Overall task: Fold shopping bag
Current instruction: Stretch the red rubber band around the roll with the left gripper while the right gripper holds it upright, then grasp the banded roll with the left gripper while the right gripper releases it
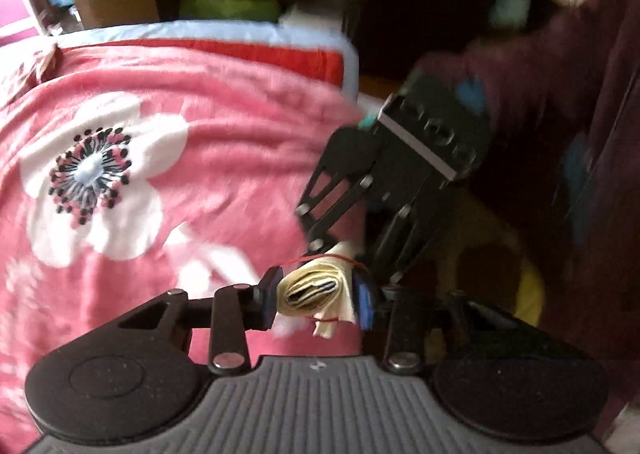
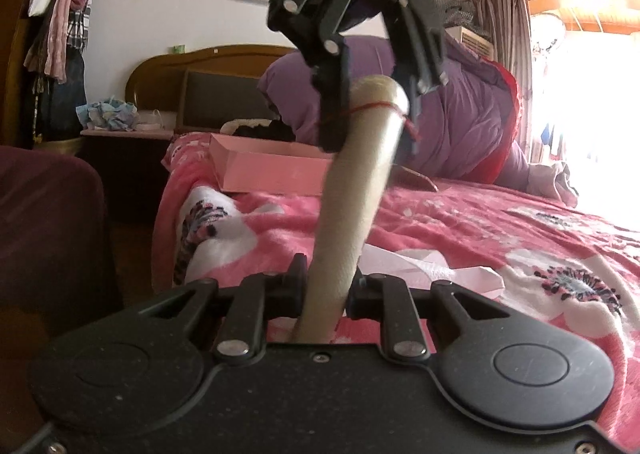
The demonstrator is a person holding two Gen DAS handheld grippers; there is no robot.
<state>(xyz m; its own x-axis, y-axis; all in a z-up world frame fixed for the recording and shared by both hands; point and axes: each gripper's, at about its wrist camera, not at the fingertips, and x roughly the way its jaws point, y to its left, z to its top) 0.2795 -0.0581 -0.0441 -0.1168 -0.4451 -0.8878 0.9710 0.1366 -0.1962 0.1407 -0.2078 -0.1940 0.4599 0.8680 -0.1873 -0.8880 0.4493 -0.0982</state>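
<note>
A: BEDROOM. We start at left: our left gripper (image 1: 316, 300), pointing steeply down over the pink floral blanket (image 1: 168, 157), jaws part-closed and pressing the end of the rolled cream shopping bag (image 1: 320, 294), red elastic band (image 1: 332, 260) stretched round that end.

B: Moving right, our right gripper (image 2: 326, 286) has jaws narrow, clamped on the roll's other end. Long axis runs up and away from it, straight to the left gripper. Both hold; left's nearer the band.
</note>
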